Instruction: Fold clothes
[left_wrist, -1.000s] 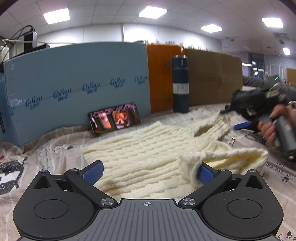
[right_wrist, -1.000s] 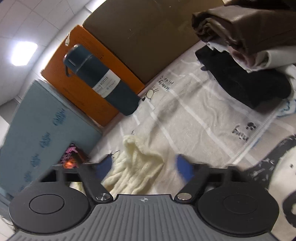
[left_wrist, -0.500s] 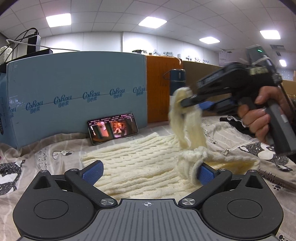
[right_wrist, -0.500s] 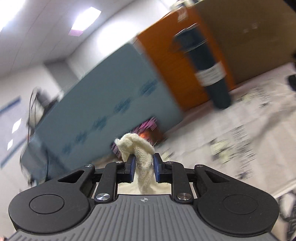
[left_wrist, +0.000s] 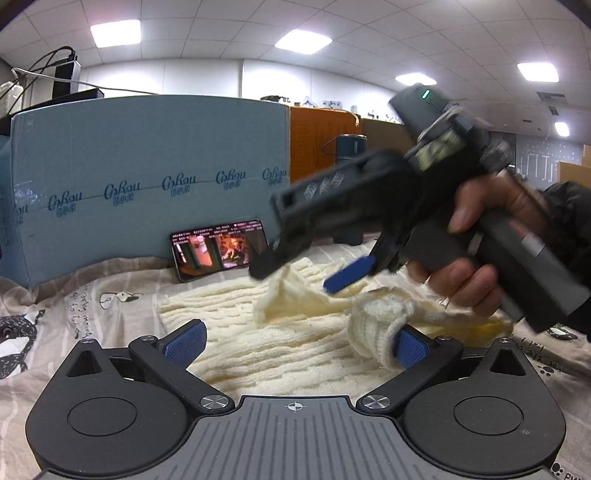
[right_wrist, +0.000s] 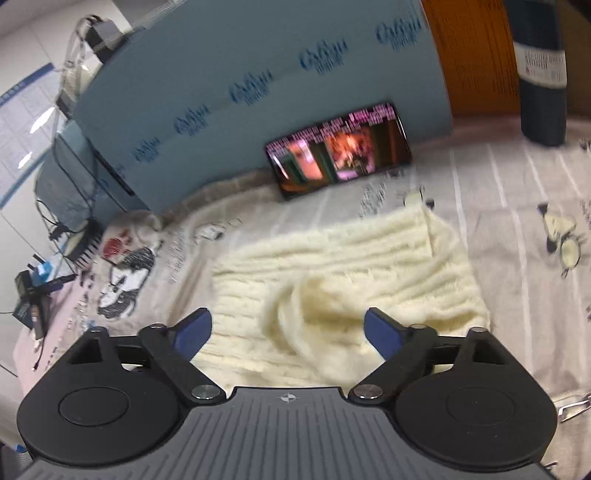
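Both grippers, left (left_wrist: 293, 341) and right (right_wrist: 288, 328), have fingers wide, holding nothing; lay sleeve (right_wrist: 314, 314) flat mid-frame across sweater (right_wrist: 406, 254), smooth before next fold.

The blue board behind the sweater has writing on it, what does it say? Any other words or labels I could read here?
"CoRou", repeated in a row along the blue board; the small characters under each logo are too small to read.
Phone screen: text along the top, too small to read.
Dark bottle label: printed lines, blurred.
Patterned bedsheet: handwritten-style words beside the cartoons, not legible.
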